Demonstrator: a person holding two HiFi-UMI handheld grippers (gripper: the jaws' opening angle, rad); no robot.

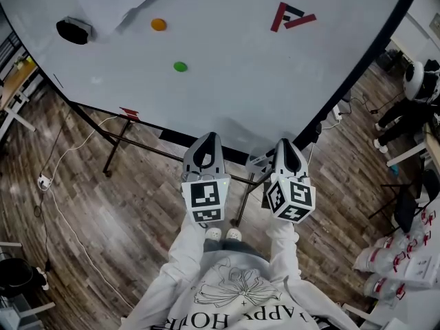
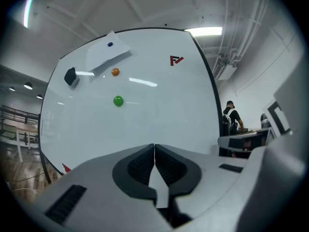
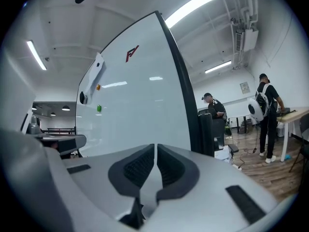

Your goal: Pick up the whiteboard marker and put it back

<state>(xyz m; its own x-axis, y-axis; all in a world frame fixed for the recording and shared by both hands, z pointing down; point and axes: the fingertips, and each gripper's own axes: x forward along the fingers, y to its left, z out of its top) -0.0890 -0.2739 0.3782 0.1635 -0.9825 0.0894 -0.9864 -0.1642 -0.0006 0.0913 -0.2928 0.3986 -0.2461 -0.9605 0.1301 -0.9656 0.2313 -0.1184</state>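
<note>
Furthest left on the whiteboard (image 1: pixel 240 88), near its upper left corner, a black eraser (image 1: pixel 73 30) clings to the white face. Just right of the eraser, a white sheet of paper (image 1: pixel 120 2) is fixed to the whiteboard at a slant, and the left gripper view shows a small blue dot (image 2: pixel 110 44) on the sheet's upper end. An orange magnet (image 1: pixel 159 25) sits just below the sheet's right end. A green magnet (image 1: pixel 180 67) sits lower and a little further right, toward the whiteboard's middle. A small red tag (image 1: pixel 129 112) shows at the whiteboard's lower left edge.

Before the whiteboard's lower edge, the left gripper (image 1: pixel 207 141) points at the board. Its jaws are fully together, the ribbed pads (image 2: pixel 142 166) meeting in a line with nothing between them. Its marker cube (image 1: pixel 205 199) faces the head camera.

Just right of it and not touching, the right gripper (image 1: pixel 287 146) also points at the whiteboard's lower edge. Its jaws are drawn in until only a thin slit is left, and nothing is gripped. A red and black logo (image 1: pixel 292 16) is printed near the whiteboard's upper right corner.

No view lets me make out the whiteboard marker, and neither gripper holds it.

Right of the whiteboard's dark edge, in the right gripper view, a person with a backpack (image 3: pixel 267 115) stands on the wooden floor (image 1: pixel 103 212), which also runs under the whiteboard.
</note>
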